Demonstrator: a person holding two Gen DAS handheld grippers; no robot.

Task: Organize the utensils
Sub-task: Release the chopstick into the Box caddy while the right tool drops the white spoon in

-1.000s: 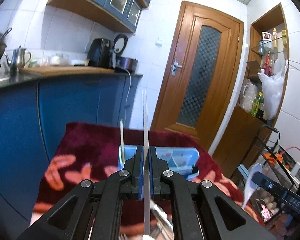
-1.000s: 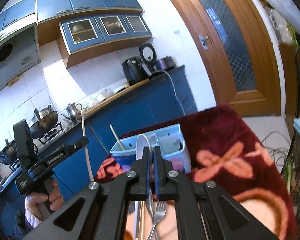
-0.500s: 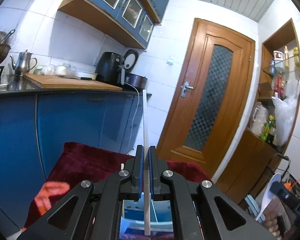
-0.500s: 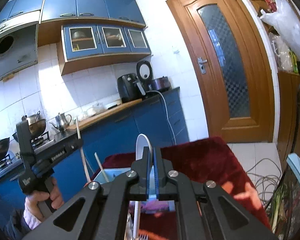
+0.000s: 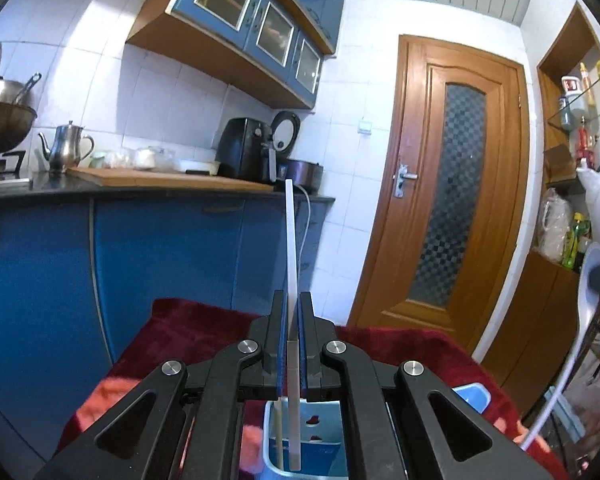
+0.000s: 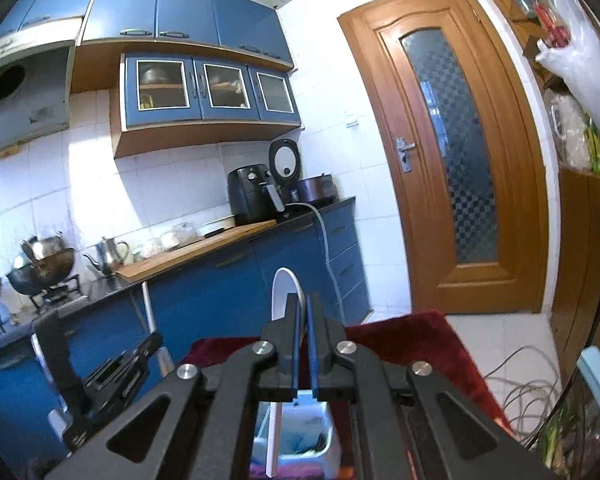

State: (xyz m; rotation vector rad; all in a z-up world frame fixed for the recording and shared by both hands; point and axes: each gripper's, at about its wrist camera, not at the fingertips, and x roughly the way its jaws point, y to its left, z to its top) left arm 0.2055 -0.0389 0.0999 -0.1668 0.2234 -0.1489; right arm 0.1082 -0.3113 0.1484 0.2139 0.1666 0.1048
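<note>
At the centre of the left wrist view, the left gripper (image 5: 289, 344) pinches a long white plastic chopstick (image 5: 291, 264) upright, its lower end over the pale blue plastic utensil box (image 5: 474, 394) at bottom centre. The right gripper (image 6: 303, 344) clamps a white long-handled plastic spoon (image 6: 281, 288), bowl up, above the same box on the dark red flowered tablecloth (image 6: 420, 332).

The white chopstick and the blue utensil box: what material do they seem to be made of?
White chopstick: probably plastic or melamine; uniform opaque white, smooth, straight square edges, no grain. Blue utensil box: most likely moulded plastic; even pale-blue colour, thin rounded rim, a slight sheen.
</note>
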